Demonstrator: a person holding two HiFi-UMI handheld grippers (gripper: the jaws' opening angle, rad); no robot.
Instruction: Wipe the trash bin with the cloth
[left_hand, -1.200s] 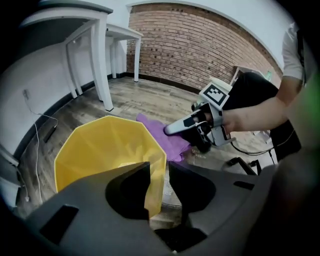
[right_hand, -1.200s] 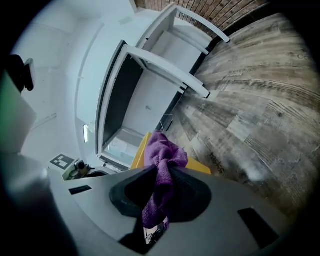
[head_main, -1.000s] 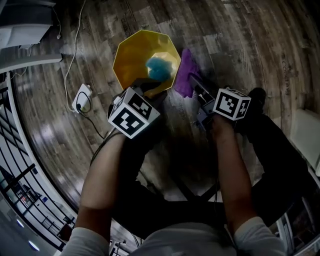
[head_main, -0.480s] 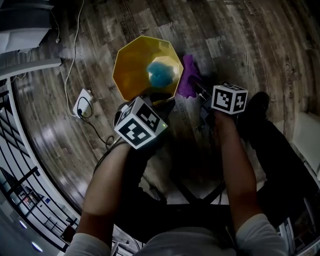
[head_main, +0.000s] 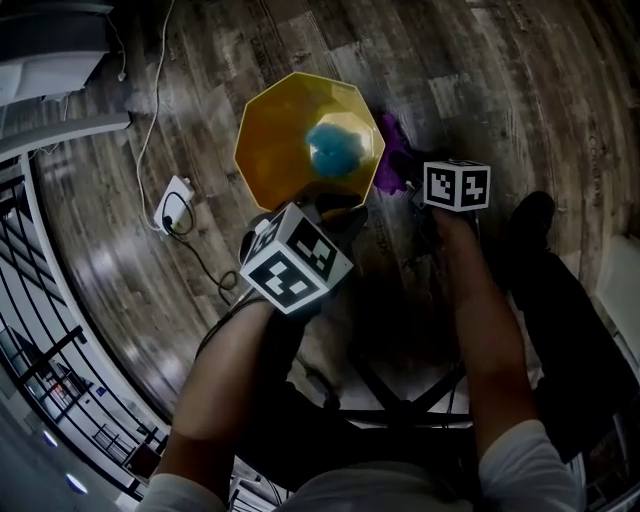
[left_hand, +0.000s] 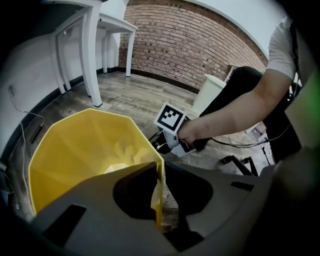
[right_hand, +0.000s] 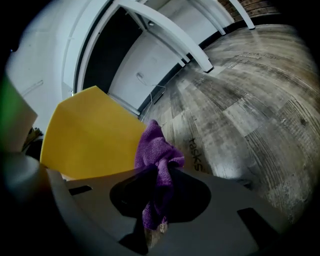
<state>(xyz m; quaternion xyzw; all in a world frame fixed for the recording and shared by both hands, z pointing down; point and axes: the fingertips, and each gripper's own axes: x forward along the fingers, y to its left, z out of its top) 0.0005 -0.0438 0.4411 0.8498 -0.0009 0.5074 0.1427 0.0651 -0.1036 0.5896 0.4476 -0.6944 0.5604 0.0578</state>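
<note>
— Two tongs; what has each got?
— The left tongs have just been closing. Their jaws now pinch the yellow wall of the trash bin at the rim, on the bin's near side. The right tongs are clamped on the purple cloth, which bunches out ahead of the jaws.
— Where is the cloth against the bin?
— Just beside the bin's outer wall, on its right in the head view. Whether it touches, I cannot tell.
— And the bin itself?
— It stands mouth up on the wooden floor, with a blue lump inside at the bottom. A white plug block with its cable lies to the bin's left.
</note>
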